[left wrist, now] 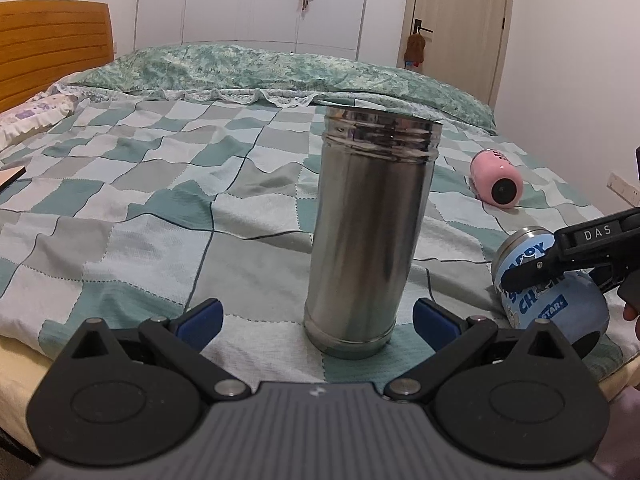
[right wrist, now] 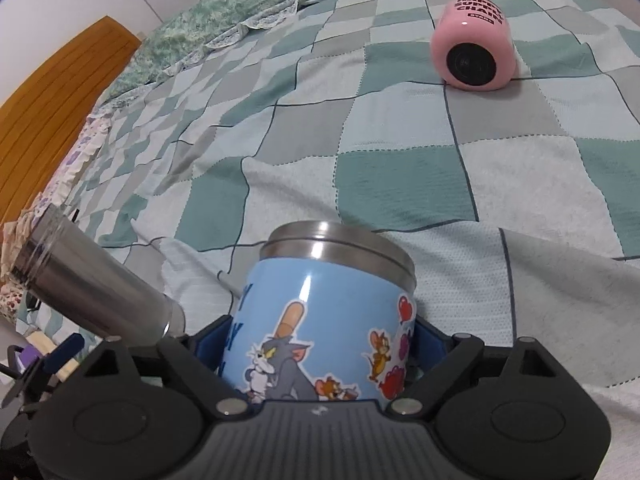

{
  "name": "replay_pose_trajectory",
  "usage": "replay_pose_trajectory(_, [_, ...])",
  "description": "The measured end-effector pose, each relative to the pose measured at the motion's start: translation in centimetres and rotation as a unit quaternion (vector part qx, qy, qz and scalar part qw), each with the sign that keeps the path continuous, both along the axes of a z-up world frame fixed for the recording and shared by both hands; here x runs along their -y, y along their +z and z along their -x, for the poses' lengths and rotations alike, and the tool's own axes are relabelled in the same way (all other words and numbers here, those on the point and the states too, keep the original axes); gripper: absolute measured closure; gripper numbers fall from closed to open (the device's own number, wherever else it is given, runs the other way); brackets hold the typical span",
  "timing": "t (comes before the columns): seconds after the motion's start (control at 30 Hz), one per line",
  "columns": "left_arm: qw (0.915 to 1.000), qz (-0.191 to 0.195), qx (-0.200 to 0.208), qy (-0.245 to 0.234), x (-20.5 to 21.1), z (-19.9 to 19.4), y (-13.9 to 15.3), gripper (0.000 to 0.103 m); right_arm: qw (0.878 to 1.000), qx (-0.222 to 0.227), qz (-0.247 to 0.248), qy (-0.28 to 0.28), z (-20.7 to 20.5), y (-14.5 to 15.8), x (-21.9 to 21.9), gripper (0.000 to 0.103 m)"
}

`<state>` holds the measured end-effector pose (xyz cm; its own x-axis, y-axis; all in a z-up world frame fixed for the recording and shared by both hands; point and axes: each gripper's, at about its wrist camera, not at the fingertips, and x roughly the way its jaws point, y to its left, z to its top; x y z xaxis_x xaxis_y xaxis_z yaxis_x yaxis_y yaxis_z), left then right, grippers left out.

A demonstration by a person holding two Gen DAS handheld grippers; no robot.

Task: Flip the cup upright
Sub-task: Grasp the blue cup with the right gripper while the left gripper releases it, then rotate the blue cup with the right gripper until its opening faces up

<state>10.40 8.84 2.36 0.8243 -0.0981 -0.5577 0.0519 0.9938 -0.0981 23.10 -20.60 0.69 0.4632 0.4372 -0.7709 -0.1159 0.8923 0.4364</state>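
Blue cup (right wrist: 320, 320) clamped sideways in our right gripper (right wrist: 316, 354); left gripper (left wrist: 316, 316) open. Glossy wall may slip mid-turn.

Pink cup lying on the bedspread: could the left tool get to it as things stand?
Probably not directly. The left tool is open and free, but the upright steel cup stands right before it, and the pink cup lies farther back to the right; it would need to go around.

The tall cup (left wrist: 366, 232) is bare metal, smooth and shiny. The blue cup (right wrist: 320, 332) has a glossy printed coat and a brushed metal rim. The pink cup (right wrist: 474, 46) looks smooth, slightly glossy. The bedcover (left wrist: 160, 208) is matt woven cloth. The headboard (left wrist: 52, 48) is varnished wood.
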Motion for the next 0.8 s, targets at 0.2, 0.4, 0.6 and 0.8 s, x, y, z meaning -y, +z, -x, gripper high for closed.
replay_pose_trajectory(0.2, [1.0000,0.002,-0.003,0.008,-0.3,0.2,-0.1,0.000,0.998,0.058,0.006,-0.001,2.0,0.7,0.1,0.014])
replay_pose_trajectory(0.4, [0.9996,0.021,-0.002,0.019,-0.9,1.0,-0.2,0.000,0.987,0.162,0.009,0.008,5.3,1.9,0.0,0.017])
replay_pose_trajectory(0.6, [0.9990,0.033,0.005,0.031,-1.4,2.2,0.2,0.000,0.966,0.256,0.018,0.024,7.3,3.1,-0.8,0.019])
replay_pose_trajectory(0.8, [0.9982,0.041,0.014,0.042,-1.9,3.2,0.5,0.000,0.942,0.330,0.045,0.037,7.8,4.1,-2.9,0.020])
